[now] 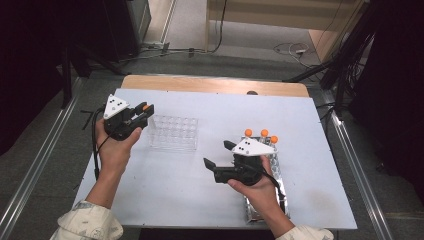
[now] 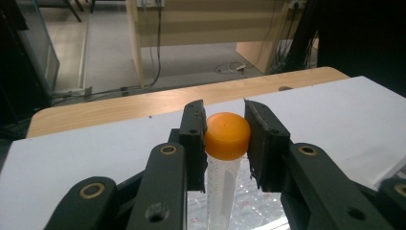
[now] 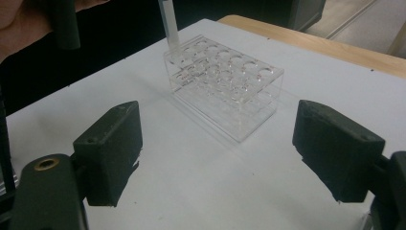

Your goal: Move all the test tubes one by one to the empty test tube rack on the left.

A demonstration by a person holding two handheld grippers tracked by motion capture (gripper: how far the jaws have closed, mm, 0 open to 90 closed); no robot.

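Observation:
My left gripper [image 1: 145,108] [image 2: 225,136] is shut on the orange cap of a clear graduated tube [image 2: 220,187]. The tube hangs upright over the left end of the clear plastic tube rack [image 1: 173,132] [image 3: 225,88]; in the right gripper view the tube's lower part [image 3: 168,24] stands at a corner hole of the rack. My right gripper [image 1: 219,155] [image 3: 230,158] is open, with nothing between its jaws. It hovers over the white table sheet, pointing left toward the rack.
Three more orange-capped tubes [image 1: 261,134] stand behind the right hand. A foil-lined tray [image 1: 260,207] lies under that hand near the front right edge. The white sheet [image 1: 190,185] covers a wooden table. Cables run on the floor beyond.

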